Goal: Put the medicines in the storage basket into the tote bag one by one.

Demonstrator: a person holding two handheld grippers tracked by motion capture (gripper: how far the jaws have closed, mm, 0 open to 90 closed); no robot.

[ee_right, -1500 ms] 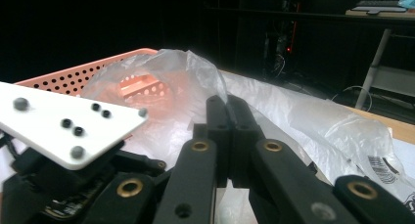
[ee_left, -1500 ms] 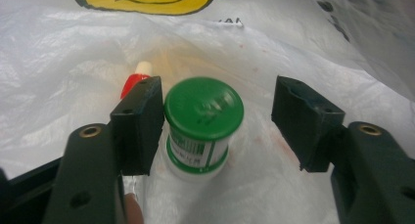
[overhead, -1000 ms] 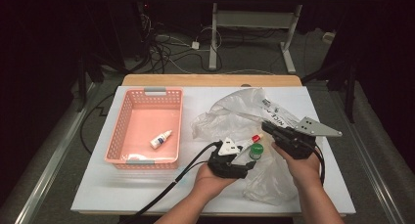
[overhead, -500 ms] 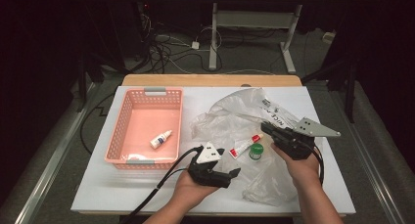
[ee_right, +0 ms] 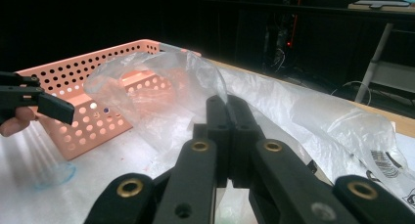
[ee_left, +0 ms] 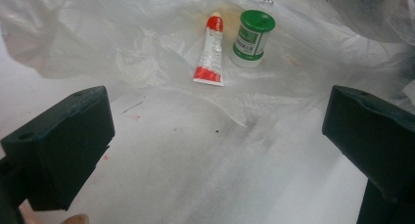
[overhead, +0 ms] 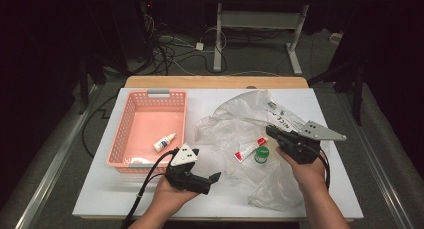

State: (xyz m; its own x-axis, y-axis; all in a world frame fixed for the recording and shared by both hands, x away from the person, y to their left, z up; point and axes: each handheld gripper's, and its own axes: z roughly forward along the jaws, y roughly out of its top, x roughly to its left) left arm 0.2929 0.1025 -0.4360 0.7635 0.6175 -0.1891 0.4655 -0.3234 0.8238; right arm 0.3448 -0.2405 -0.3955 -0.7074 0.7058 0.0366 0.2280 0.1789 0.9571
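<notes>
1. Holding the bag up, the right gripper has its jaws pressed together on a fold of the film (clear in the right gripper view, where plastic rises from between the tips).
2. Left gripper sits near the table's front edge, below the basket, jaws spread wide with nothing between them; they have just been opening. It stands apart from the bag's contents.
3. Task things: tube and green-capped jar lie inside the bag, just beside each other, on the lower film. Jar upright, tube flat.
4. Risk: film is thin and slack. If the right grip slips, the mouth collapses over tube and jar, and the left gripper would be reaching through plastic.
5. Risk: going for the tube, a jaw could knock the jar over (they are nearly touching), or pinch film along with the tube and drag the whole bag.
6. Risk: the tube is low and flat, so the jaws may skate over it or squash it.
7. Containers: the basket holds a small white bottle lying on its side, plus something pale at the front wall, too small to tell.
8. Bag holds the tube and jar; anything further back in the crumpled film I cannot tell.
</notes>
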